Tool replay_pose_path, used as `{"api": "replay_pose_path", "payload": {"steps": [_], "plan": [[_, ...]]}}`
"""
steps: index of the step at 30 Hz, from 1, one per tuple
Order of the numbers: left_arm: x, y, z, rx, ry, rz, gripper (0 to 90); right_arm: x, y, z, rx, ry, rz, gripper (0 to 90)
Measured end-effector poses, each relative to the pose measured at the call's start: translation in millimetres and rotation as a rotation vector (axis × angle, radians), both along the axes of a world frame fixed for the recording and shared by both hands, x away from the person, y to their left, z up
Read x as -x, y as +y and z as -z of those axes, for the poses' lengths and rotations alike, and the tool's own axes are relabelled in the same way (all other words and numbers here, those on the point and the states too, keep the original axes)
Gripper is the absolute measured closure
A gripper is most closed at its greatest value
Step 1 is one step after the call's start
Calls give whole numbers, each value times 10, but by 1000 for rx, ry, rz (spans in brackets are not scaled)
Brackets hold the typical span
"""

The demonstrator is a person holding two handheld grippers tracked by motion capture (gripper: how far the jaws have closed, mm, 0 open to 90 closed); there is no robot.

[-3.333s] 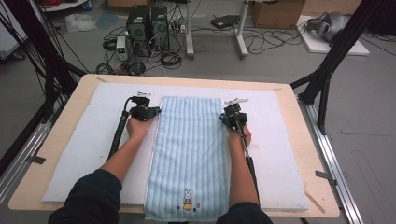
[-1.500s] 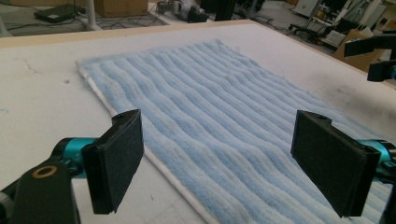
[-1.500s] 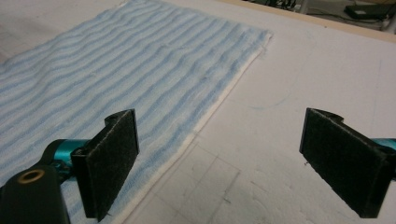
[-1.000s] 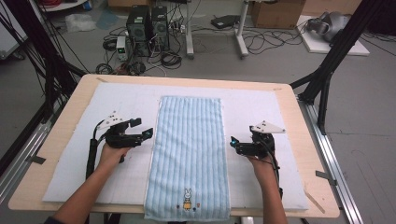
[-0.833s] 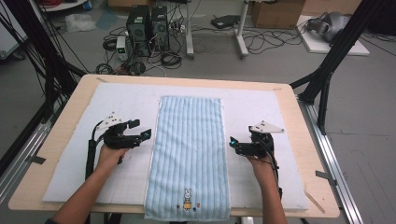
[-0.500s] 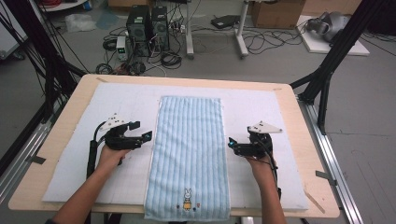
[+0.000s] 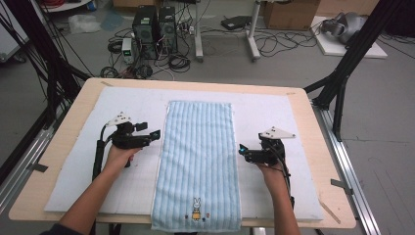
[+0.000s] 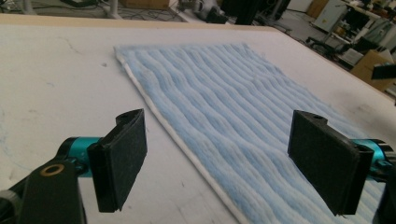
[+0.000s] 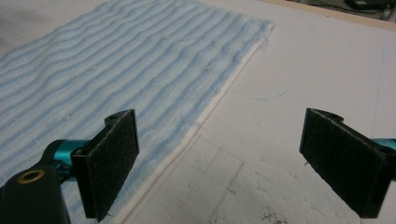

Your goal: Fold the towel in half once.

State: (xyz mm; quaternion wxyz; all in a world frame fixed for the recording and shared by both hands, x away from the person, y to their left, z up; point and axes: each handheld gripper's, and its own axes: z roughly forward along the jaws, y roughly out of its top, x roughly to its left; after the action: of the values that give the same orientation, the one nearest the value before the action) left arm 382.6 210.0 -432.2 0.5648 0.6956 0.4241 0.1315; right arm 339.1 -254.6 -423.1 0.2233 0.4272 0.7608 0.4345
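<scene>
At 9 o'clock of the counter (image 7: 58,196), the left claw (image 7: 155,133) hovers over the white mat (image 7: 73,161) that covers most of the wooden top. A hand (image 7: 119,155) grips it from below, the forearm coming in from 7 o'clock. The claw points toward 3 o'clock, its tips just beside the long left edge of the towel (image 7: 198,161) and not touching it. In the left gripper view the 2 black pads (image 8: 119,163) stand wide apart with nothing between them; the towel's white hem runs between them on the mat below, and the far pad sits above the blue cloth.

The towel, pale blue with fine stripes, lies flat in the middle of the mat, its long side running from 12 o'clock to 6 o'clock. Its near end hangs slightly over the counter edge at 6 o'clock, where a small rabbit motif (image 7: 196,205) is stitched.

At 3 o'clock the right claw (image 7: 241,149) points toward 9 o'clock, its tips just beside the towel's right edge. The right hand (image 7: 271,171) holds it, with a cable trailing along the forearm. In the right gripper view its 2 pads (image 9: 112,161) are likewise spread wide and empty: the left pad hangs over the towel's hem, the right one over bare mat.

Beyond the counter at 12 o'clock, computer towers (image 7: 154,24) and cables lie on the floor.
</scene>
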Motion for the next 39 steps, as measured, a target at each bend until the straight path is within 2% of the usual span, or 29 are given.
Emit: {"api": "replay_pose_path", "payload": {"steps": [2, 5, 7, 9, 12, 14, 16, 17, 21, 27, 29, 33, 35, 39], "plan": [[-60, -5, -9, 9, 9, -16, 209, 4, 4, -4, -5, -1, 3, 112], [-160, -37, -1, -10, 51, -23, 215, 1, 2, -1, -5, 0, 2, 111], [-212, -50, 8, -15, 52, -32, 222, -1, -2, -1, -9, 1, 4, 111], [-270, -71, 21, -46, 75, -41, 228, 0, -2, -3, -11, -3, 5, 111], [-346, -105, 45, -52, 104, -30, 252, 2, 10, 1, -14, 9, 4, 112], [-379, -147, 50, -69, 106, -23, 266, 0, 17, 5, -15, 11, 3, 112], [-394, -193, 63, -67, 107, -25, 275, -4, 20, 8, -13, 12, 4, 112], [-411, -217, 70, -92, 116, -18, 274, -5, 21, 9, -15, 15, 3, 113], [-451, -304, 89, -115, 121, -16, 271, -7, 19, 11, -19, 22, 14, 114], [-509, -442, 112, -191, 136, -17, 328, -9, 10, 13, -23, 28, 20, 114], [-516, -487, 132, -246, 131, -19, 366, -10, 17, 18, -20, 34, 20, 114], [-503, -567, 189, -303, 128, -7, 461, -14, 22, 22, -16, 34, 19, 114], [-473, -618, 182, -358, 105, -6, 482, -15, 24, 25, -15, 37, 19, 114], [-441, -685, 180, -383, 90, -12, 573, -23, 36, 35, -18, 45, 19, 114]]}}
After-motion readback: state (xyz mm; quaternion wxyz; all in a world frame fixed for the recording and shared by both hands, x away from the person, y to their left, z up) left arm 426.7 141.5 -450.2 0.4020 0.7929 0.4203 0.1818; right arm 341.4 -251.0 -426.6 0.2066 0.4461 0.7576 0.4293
